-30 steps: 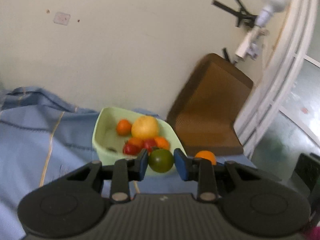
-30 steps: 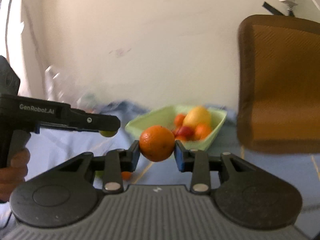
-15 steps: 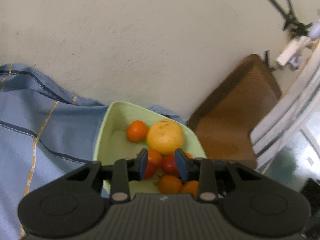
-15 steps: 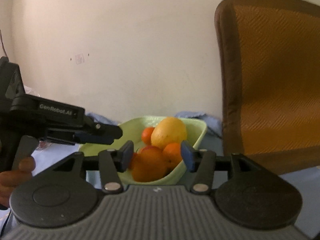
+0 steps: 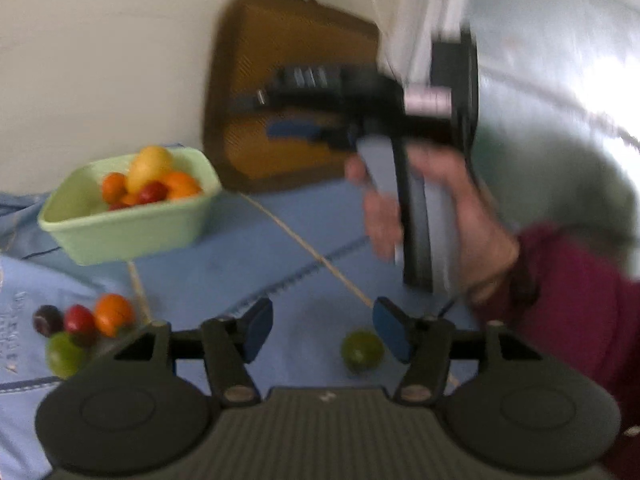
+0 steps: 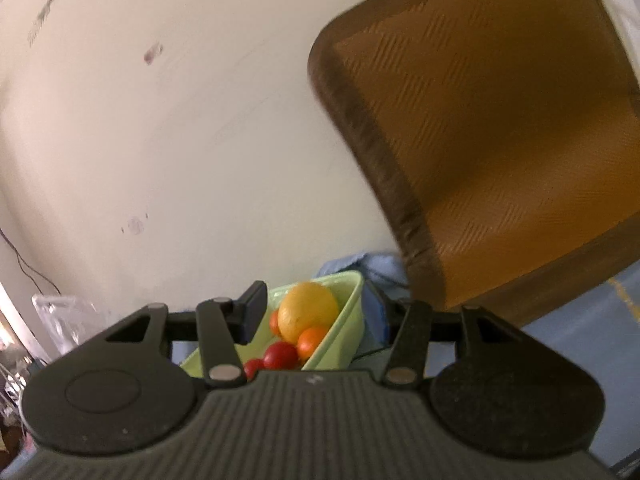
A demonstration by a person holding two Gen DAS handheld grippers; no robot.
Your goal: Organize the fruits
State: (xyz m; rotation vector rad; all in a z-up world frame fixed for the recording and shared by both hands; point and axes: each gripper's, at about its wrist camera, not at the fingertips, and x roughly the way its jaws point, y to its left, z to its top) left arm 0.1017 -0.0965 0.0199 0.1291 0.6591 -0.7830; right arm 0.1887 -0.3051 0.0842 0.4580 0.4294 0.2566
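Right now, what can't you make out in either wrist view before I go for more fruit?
- Left wrist: motion blur smears the fruit cluster lying on the blue cloth, so kinds are unsure.
- Left wrist: right gripper is blurred; its jaws are unreadable there.
- Right wrist: the gripper body hides the near half of the green tub.

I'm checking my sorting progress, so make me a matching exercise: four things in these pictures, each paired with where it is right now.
Things:
1. big yellow fruit
2. lone green fruit
3. dark purple fruit
4. brown chair back

Places:
A. on the blue cloth, just ahead of the left tool
B. against the wall
C. in the green bowl
D. in the small pile left of the left tool

Pairs: 1-C, 2-A, 3-D, 4-B
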